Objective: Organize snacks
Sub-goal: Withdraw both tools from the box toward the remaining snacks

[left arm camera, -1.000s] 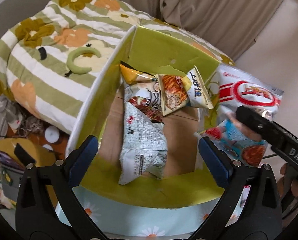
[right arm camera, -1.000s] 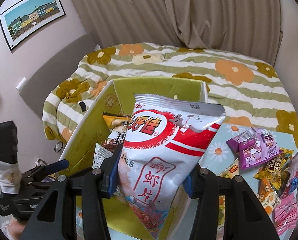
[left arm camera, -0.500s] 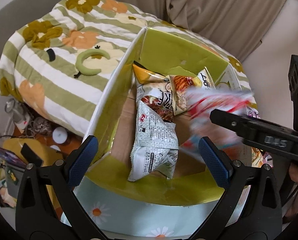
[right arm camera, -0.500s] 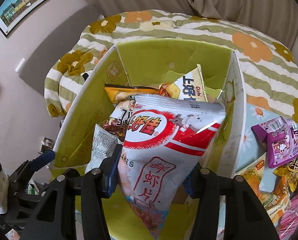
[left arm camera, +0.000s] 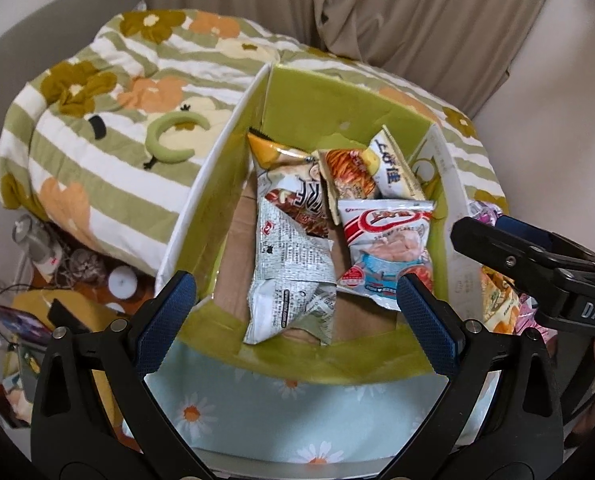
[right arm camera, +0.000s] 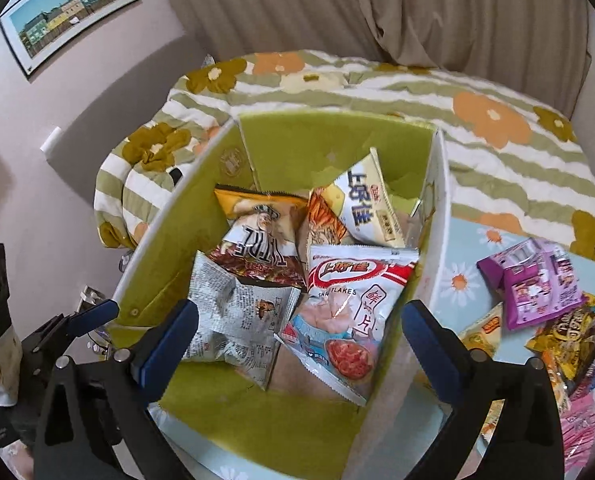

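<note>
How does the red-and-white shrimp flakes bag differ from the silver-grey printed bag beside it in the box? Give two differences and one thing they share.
The shrimp flakes bag shows its red-and-white front; the silver-grey bag shows only small grey print. The shrimp flakes bag lies by the box's right wall; the silver-grey bag lies to its left, more crumpled. Both lie inside the green box, held by neither gripper.

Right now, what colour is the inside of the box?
The box is lime green inside, with a brown cardboard floor; the right wrist view shows it best.

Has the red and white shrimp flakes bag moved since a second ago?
Yes. The shrimp flakes bag left the right hand-held gripper, now open, and dropped into the green box, lying beside the silver bag.
</note>
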A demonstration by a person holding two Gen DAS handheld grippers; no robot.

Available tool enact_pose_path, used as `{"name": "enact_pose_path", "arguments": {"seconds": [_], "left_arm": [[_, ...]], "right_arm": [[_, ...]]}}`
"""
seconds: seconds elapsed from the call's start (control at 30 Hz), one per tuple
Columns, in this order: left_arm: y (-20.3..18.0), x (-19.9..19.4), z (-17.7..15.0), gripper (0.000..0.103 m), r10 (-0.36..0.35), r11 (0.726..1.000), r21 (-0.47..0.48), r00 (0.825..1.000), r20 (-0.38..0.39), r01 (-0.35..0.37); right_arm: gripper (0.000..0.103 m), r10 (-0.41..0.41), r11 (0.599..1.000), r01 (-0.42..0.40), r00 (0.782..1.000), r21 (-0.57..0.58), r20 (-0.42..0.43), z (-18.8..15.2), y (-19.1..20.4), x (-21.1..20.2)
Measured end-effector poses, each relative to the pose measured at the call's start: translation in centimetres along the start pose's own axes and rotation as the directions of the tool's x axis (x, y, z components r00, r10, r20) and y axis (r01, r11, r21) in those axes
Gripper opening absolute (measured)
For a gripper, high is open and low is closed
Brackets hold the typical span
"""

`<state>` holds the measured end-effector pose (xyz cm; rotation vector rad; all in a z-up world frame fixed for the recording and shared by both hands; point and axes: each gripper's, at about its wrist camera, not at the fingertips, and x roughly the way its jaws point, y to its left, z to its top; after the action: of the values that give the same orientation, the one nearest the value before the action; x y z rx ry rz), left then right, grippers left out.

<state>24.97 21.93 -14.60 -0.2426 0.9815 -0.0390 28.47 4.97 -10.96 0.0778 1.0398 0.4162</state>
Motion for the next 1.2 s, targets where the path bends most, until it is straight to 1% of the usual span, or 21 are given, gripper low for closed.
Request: {"name": "enact_pose_path", "arguments": {"seconds": [0.13,0.3,0.47,0.6,0.77,0.9,1.07,1.2], "left_arm": [[-0.6,-3.0,-0.4,0.1,0.001,1.0,0.02,0.999,0.048,-0.002],[-1.5,-7.0,-1.6,0.1,0.01,0.998,0.068,0.994,0.111,-0.018],[-2.3,-9.9,-3.0,0.1,-0.033,0.995,0.098,0.989,0.146,0.018],[-3.9,-11.3,-4.4,0.1,-0.084,0.987,0.148,0.985,0.152,0.062],[-6.7,-12.3,-6.3,0.1,-0.161,0.969,0.212,0.977,0.138,0.13],[-9.9,-12.0,-8.2,0.1,-0.218,0.945,0.267,0.972,0.092,0.187],[-14.1,-10.6,-10.9,0.1,-0.251,0.914,0.336,0.968,0.023,0.229],[-18.1,-8.8,-12.9,0.1,-0.274,0.877,0.401,0.961,-0.034,0.264]], "right_arm": [[0.101,-0.019,1.0,0.02,0.998,-0.019,0.054,-0.8,0.9,-2.9],[0.101,-0.058,0.998,0.06,0.99,-0.017,0.13,-2.6,2.1,-6.8],[0.101,-0.083,0.997,0.08,0.978,0.019,0.191,-4.7,2.5,-10.2],[0.101,-0.13,0.991,0.12,0.965,0.058,0.229,-7.1,2.2,-13.4],[0.101,-0.218,0.972,0.186,0.942,0.144,0.255,-10.7,0.5,-17.5],[0.101,-0.289,0.947,0.238,0.924,0.214,0.251,-13.7,-1.6,-19.9],[0.101,-0.354,0.904,0.272,0.909,0.33,0.22,-17.6,-6.0,-22.2],[0.101,-0.383,0.877,0.292,0.905,0.382,0.186,-20.0,-9.3,-23.2]]}}
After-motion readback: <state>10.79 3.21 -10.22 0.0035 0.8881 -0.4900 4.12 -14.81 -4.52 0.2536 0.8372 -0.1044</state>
